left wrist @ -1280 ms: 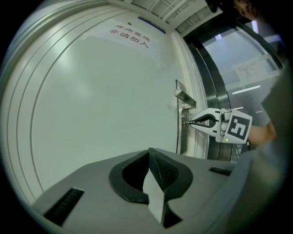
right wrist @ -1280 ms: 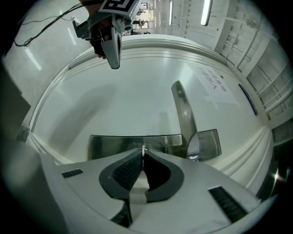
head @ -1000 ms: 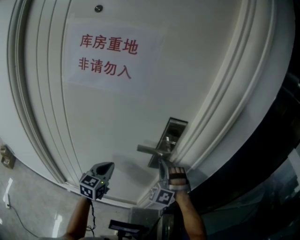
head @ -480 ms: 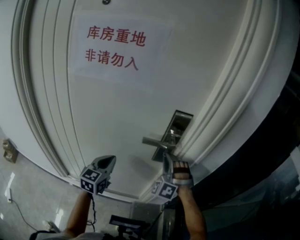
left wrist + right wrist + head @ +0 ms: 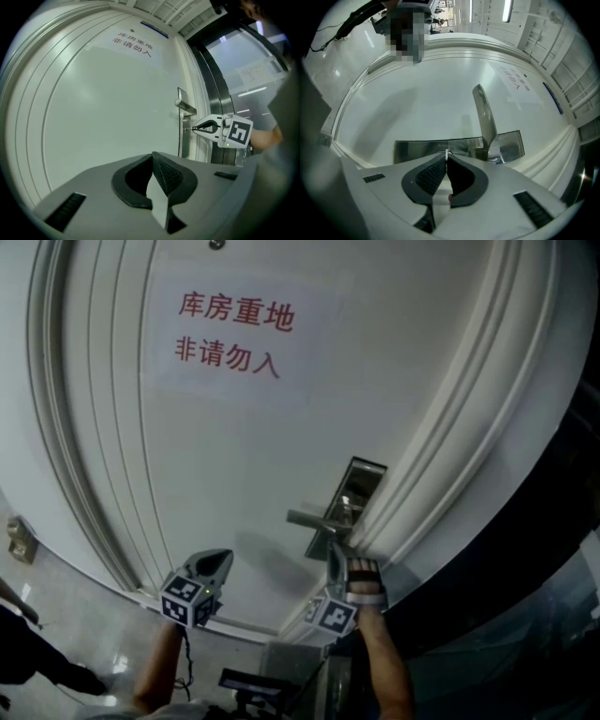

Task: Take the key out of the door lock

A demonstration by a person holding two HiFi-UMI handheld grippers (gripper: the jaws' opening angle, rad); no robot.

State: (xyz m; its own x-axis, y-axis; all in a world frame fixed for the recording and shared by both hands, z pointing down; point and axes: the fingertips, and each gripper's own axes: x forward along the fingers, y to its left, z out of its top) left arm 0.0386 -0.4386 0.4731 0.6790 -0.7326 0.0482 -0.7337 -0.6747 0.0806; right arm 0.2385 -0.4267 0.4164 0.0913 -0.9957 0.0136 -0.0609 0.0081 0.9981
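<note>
A white door (image 5: 234, 456) carries a steel lock plate (image 5: 349, 505) with a lever handle (image 5: 314, 519). My right gripper (image 5: 330, 561) is at the plate's lower end, shut on the key (image 5: 446, 153), whose thin metal edge shows between the pads. From the left gripper view the key (image 5: 188, 128) runs as a fine line from the right gripper (image 5: 194, 128) to the lock plate (image 5: 181, 123). My left gripper (image 5: 222, 561) hangs to the left, away from the lock, close to the bare door. Its jaws (image 5: 153, 157) are shut with nothing in them.
A paper sign with red characters (image 5: 230, 334) is stuck high on the door. Raised door-frame mouldings (image 5: 450, 427) run just right of the lock, with dark glass and metal (image 5: 525, 577) beyond. A dark shape, perhaps a person's leg (image 5: 28, 657), is on the floor at lower left.
The head camera has tilted a little, so the door sits slightly lower in view. Both grippers keep their places at the door. A dark shape has come in at lower left.
</note>
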